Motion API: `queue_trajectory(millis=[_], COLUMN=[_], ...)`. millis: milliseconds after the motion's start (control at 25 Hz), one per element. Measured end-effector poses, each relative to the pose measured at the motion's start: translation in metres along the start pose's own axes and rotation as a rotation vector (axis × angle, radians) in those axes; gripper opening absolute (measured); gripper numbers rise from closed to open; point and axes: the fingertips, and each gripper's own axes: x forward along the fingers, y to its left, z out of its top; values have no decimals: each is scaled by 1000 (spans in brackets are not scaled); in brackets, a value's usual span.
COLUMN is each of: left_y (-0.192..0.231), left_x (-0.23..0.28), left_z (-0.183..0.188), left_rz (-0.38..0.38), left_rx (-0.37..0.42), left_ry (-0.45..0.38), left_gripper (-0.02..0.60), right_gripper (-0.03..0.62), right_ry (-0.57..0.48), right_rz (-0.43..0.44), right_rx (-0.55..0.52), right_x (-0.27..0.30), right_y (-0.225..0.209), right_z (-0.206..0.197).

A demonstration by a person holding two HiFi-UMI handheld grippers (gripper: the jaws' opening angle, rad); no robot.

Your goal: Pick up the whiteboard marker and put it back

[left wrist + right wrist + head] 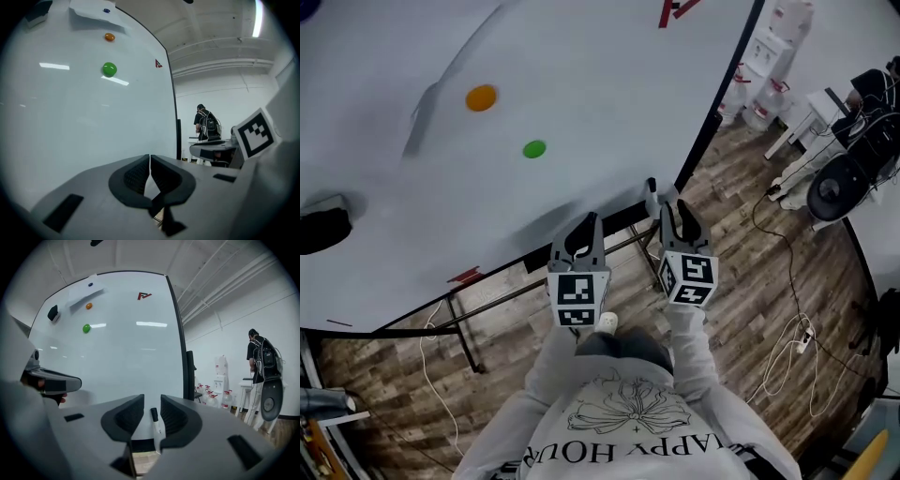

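Observation:
The whiteboard marker (652,195) has a white body and a black cap, and it stands by the lower right corner of the whiteboard (581,84). My right gripper (678,211) is just short of it, jaws open. In the right gripper view the marker (156,425) shows in the gap between the pads (173,416), touching neither. My left gripper (584,227) hangs beside the right one, shut with nothing in it. In the left gripper view its jaws (150,164) meet at the tips in front of the board.
On the board are an orange magnet (481,97), a green magnet (533,148) and a black eraser (323,230). Water bottles (759,94), a black round device (834,187) and cables (787,347) are on the wooden floor at right. A person with a backpack (260,357) stands far off.

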Motion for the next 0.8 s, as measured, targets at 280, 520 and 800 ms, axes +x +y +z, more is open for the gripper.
queue_trajectory(millis=[280, 520, 800], left_y=[1, 0, 3], left_x=[22, 33, 39], left_z=[-6, -12, -19], left_rz=[28, 68, 115], left_rx=[-22, -41, -51], left_ry=[28, 57, 73], left_gripper=[9, 9, 9], right_gripper=[109, 118, 118], right_ry=[66, 105, 142], right_rz=[64, 124, 183], right_rx=[-17, -32, -49], right_x=[34, 52, 74], right_y=[-3, -5, -7], right_z=[-19, -30, -49])
